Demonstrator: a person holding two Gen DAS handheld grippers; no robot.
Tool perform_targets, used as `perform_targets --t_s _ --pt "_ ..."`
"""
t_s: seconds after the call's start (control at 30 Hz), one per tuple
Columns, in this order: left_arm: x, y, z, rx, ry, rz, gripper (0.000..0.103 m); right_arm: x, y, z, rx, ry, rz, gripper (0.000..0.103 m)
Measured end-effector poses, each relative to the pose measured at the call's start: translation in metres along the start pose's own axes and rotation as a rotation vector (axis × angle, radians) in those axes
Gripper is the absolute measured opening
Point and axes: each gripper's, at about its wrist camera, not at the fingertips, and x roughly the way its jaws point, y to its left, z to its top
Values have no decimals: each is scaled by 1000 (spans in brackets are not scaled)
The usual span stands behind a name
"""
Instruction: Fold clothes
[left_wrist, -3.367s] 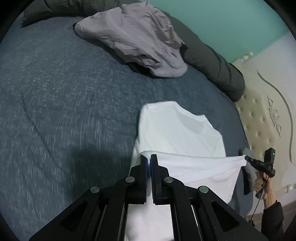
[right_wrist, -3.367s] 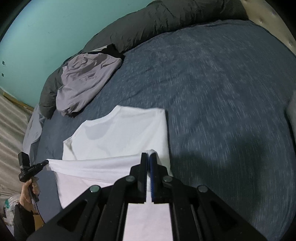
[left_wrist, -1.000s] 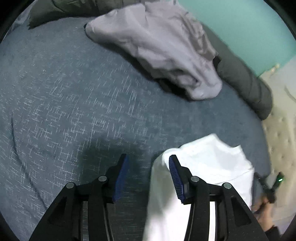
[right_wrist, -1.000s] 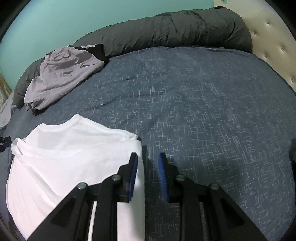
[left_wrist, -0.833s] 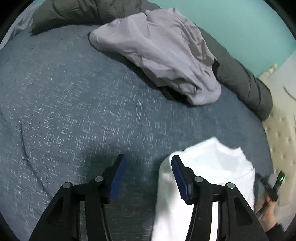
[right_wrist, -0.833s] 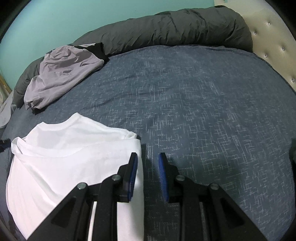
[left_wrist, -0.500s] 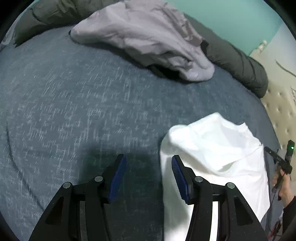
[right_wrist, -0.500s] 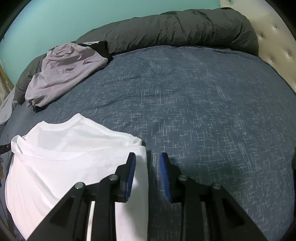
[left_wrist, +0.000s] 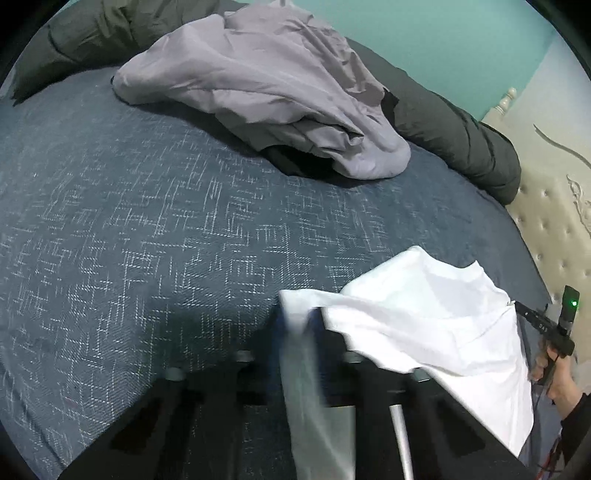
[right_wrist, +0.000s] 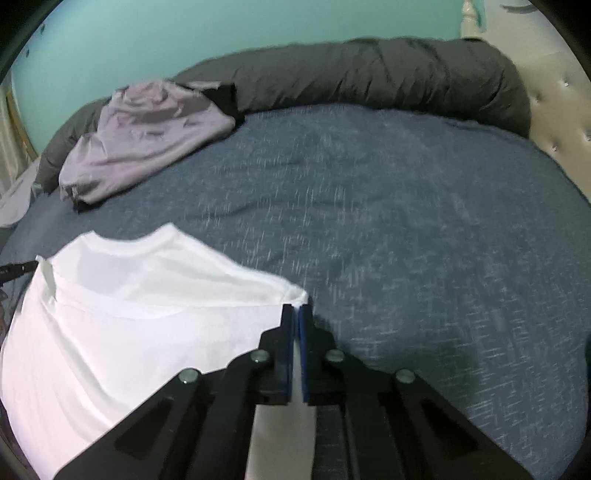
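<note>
1. White cotton sits pinched in both my tongs: left tongs (left_wrist: 295, 325) and right tongs (right_wrist: 294, 314) have just closed, each on a side corner of the half-folded white T-shirt (right_wrist: 122, 317).
2. It lies on the blue bed cover (right_wrist: 406, 221), near my edge.
3. Next fold, I judge: lift both corners evenly, carry them over.
4. Lilac garment (left_wrist: 266, 81) waits well apart.

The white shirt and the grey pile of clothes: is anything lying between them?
No. Both wrist views show only bare blue bedspread between the white shirt and the grey pile.
</note>
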Motion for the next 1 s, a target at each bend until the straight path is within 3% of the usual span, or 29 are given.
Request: perform_targets --t_s 0.47,0.57,0.87,1.0 --pt "-37 1 17 3 -87 41 4 -40 -9 21 37 -160 -72 2" --pt "-39 5 23 -22 -109 53 4 -29 -12 29 40 -140 -99 1" --pt "-9 8 43 -26 -74 96 4 15 -15 54 21 -76 -179 1" --pt "10 11 45 -28 -31 123 5 38 -19 48 44 1 -168 2"
